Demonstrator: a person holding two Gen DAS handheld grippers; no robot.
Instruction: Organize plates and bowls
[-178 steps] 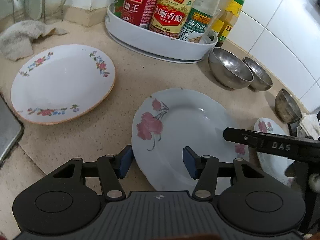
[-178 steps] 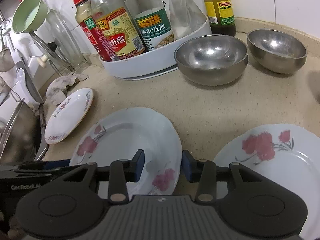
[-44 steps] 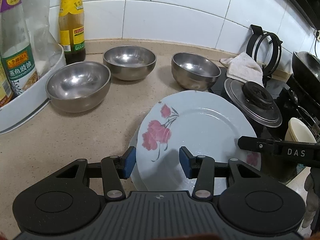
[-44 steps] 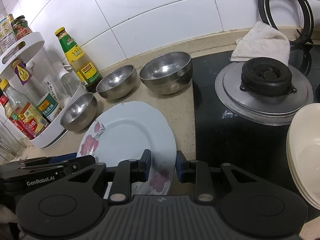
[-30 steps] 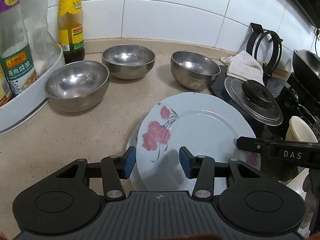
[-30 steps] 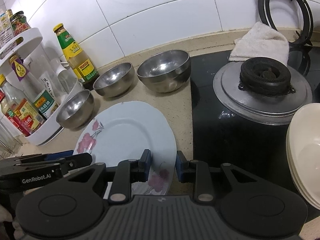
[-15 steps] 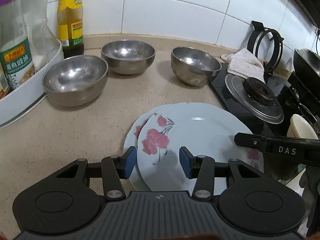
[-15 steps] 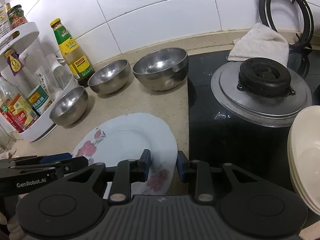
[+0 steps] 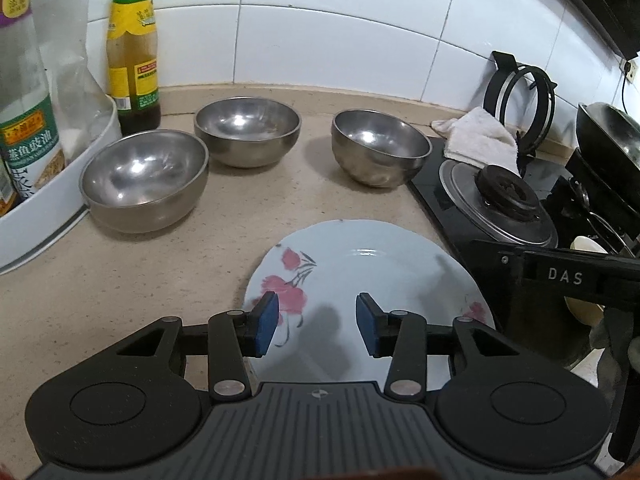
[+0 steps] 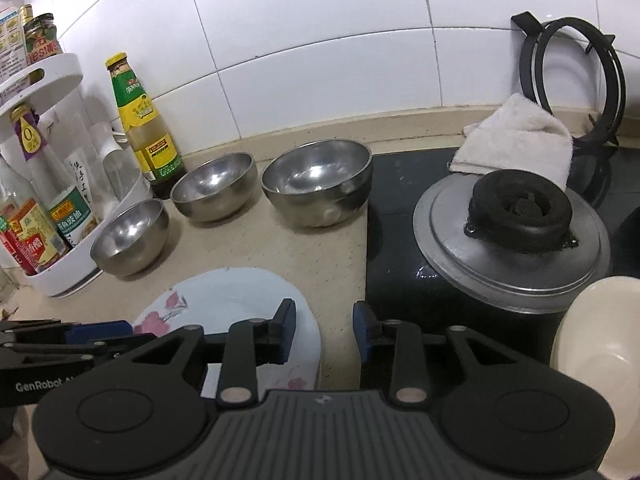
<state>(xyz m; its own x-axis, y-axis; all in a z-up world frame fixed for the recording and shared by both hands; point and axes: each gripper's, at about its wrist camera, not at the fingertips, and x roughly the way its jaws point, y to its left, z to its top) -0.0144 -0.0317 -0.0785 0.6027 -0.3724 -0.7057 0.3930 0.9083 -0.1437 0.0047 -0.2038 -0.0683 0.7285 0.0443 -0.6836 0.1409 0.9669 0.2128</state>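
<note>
While the white, red-flowered porcelain plate [image 9: 372, 272] lies flat near the beige counter's [image 9: 120, 280] front edge beside the black hob [image 10: 392, 280], both grippers hover over it. The left gripper [image 9: 316, 330] stands part open, gripping nothing. The right gripper [image 10: 322, 330], also empty, has just been opening.

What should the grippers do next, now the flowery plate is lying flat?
Probably lift both grippers clear, then go for a steel bowl. The plate lies flat on the counter, and neither the left gripper nor the right gripper pinches it; the right one's jaws have just been opening. Three bowls, the nearest among them, stand apart, unstacked.
</note>
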